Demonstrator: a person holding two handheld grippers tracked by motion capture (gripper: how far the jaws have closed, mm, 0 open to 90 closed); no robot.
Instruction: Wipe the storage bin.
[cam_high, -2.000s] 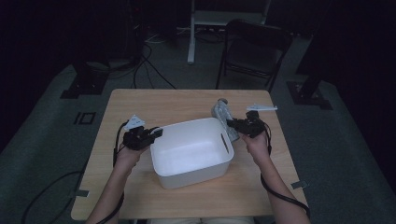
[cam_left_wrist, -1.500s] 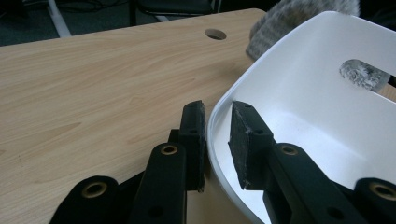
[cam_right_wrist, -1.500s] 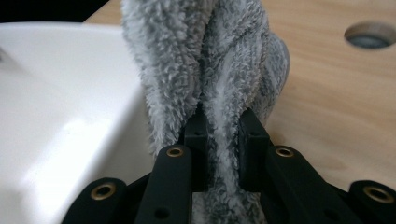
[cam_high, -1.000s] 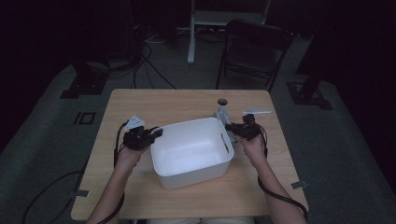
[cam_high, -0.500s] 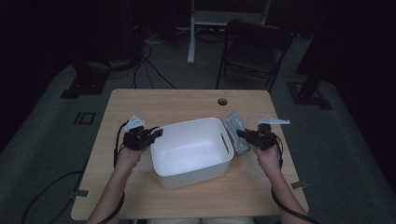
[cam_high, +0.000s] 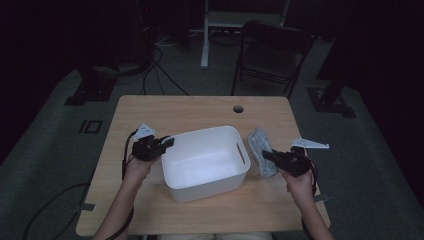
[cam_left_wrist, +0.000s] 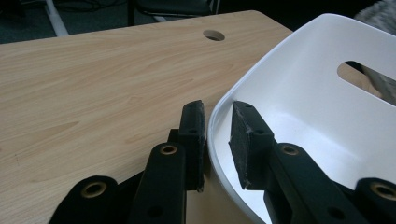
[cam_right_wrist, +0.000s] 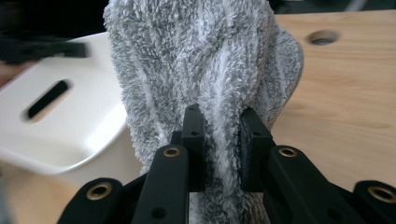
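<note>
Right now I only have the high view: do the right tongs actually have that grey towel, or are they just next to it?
Observer: They have it. In the right gripper view the right tongs pinch a fold of the fluffy grey towel between both pads.
Operator: And the left tongs on the bin?
Observer: The left tongs straddle the rim of the white bin, one pad outside the wall and one inside.
Operator: Anything in the bin I cannot make out?
Observer: The left gripper view looks onto bare white inside, and through the handle slot in the far wall a bit of the towel shows.
</note>
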